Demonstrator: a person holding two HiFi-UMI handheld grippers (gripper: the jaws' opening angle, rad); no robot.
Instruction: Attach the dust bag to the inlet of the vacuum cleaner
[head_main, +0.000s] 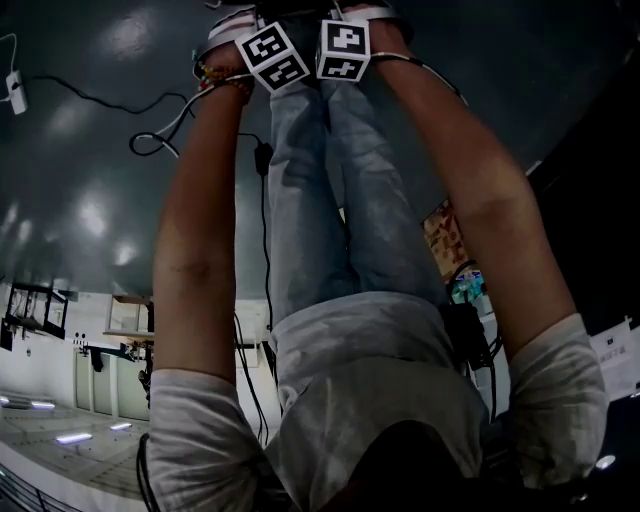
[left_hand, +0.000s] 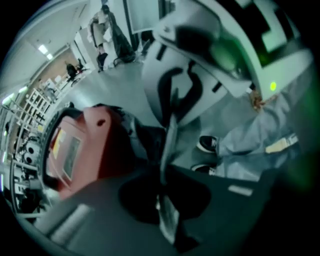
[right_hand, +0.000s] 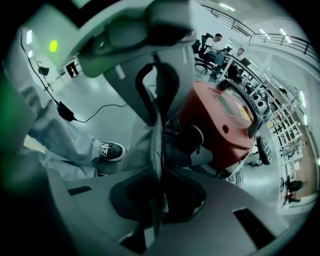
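Honestly can't call how far along this one is from here

Both the left hand-held gripper (left_hand: 169, 145) and the right hand-held gripper (right_hand: 158, 135) are closed with nothing in them, held nose to nose in front of the person's legs, well above the floor (right_hand: 100, 95). The red vacuum cleaner (right_hand: 225, 125) stands on the floor near the person's shoe (right_hand: 111, 150). There's a dark lump (right_hand: 187, 142) at its near end, but whether that's the dust bag on the inlet I can't make out. Could be bag on and done, or bag somewhere out of shot.

Black cable (right_hand: 70, 115) on floor, 1 sneaker (right_hand: 112, 150), shelving (right_hand: 287, 130) beyond
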